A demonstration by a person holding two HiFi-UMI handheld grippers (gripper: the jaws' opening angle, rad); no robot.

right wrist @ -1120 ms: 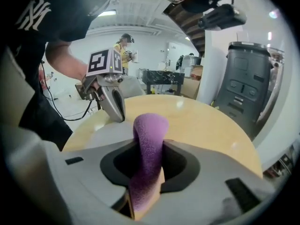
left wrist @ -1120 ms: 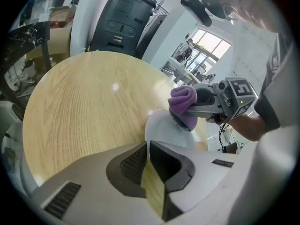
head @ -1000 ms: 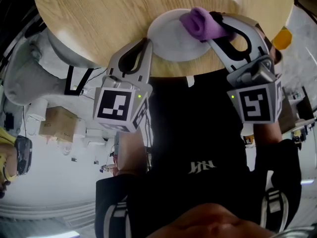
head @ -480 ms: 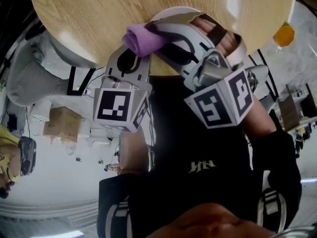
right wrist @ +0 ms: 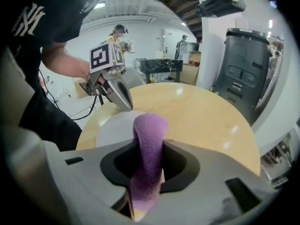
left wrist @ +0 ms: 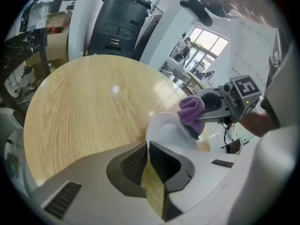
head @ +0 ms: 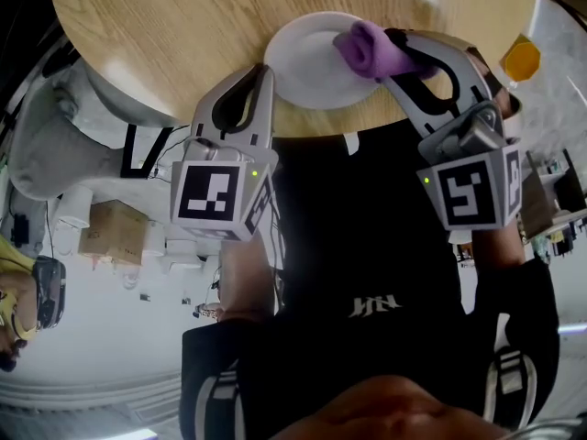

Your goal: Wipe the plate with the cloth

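**Q:** What is the state of the right gripper?
**A:** The right gripper [head: 393, 46] is clamped on the purple cloth [head: 365, 48]. In the right gripper view the cloth [right wrist: 149, 149] stands as a folded strip between the two jaws. Its rounded end projects past the tips.

**Q:** Where is the cloth relative to the plate?
**A:** The projecting end lies over the right part of the white plate [head: 307, 76]. In the left gripper view the cloth [left wrist: 191, 109] appears to rest against the plate [left wrist: 165, 128] on that side. The head view does not confirm contact.

**Q:** Where is the plate?
**A:** It is on the round wooden table [head: 165, 26], at the near edge, just in front of the person [head: 367, 246].

**Q:** What is the state of the left gripper?
**A:** The left gripper [head: 264, 73] has its jaws closed together, and its own view shows no gap between them. The tips sit at the left rim of the plate. In the right gripper view the left gripper [right wrist: 125, 103] angles down onto that rim of the plate [right wrist: 115, 128]. Whether the rim is pinched between the jaws cannot be determined.

**Q:** What else is in view?
**A:** A dark grey bin [left wrist: 119, 25] stands beyond the far side of the table [left wrist: 89, 107]. The same bin [right wrist: 246, 78] shows at the right of the right gripper view
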